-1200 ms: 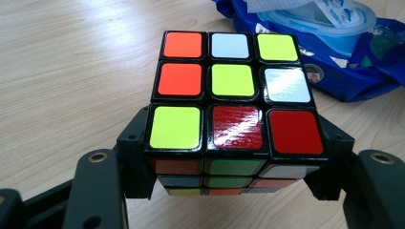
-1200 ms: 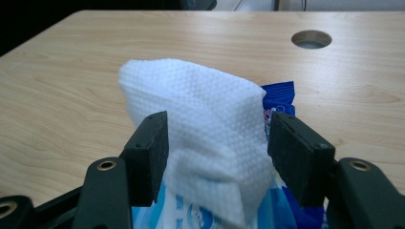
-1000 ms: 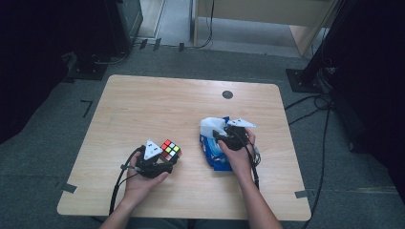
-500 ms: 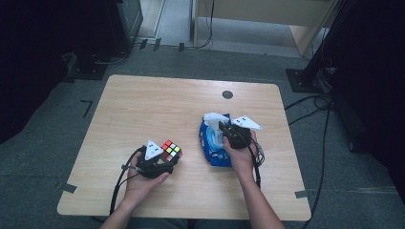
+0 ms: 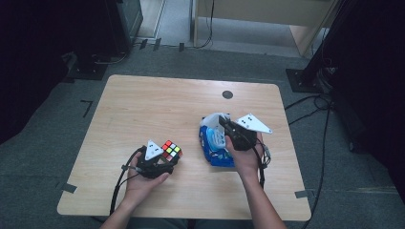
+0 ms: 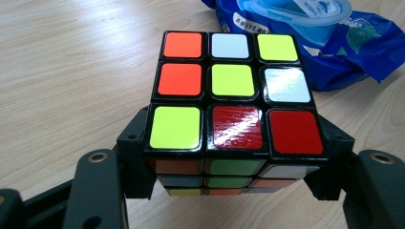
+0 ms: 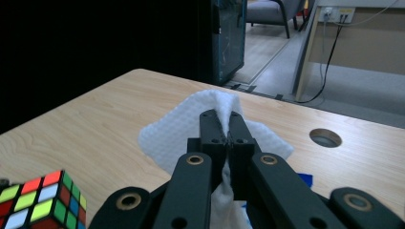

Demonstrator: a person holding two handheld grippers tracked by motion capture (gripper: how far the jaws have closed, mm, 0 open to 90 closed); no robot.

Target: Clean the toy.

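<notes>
Right gripper (image 5: pixel 220 125) lifting higher above blue wipes pack (image 5: pixel 217 151) than in earlier frame, drawing white wipe (image 7: pixel 191 131) further out; jaws, closing within last second, now pinching wipe tight between them. Left gripper (image 5: pixel 168 156) staying put. Wooden table (image 5: pixel 157 102) carrying everything. Wipes pack lying on table's right half, lid open, directly below right gripper. Puzzle cube (image 6: pixel 231 95) sitting between left gripper's jaws, both pressing its sides, at table's near left, just beside wipes pack.
</notes>
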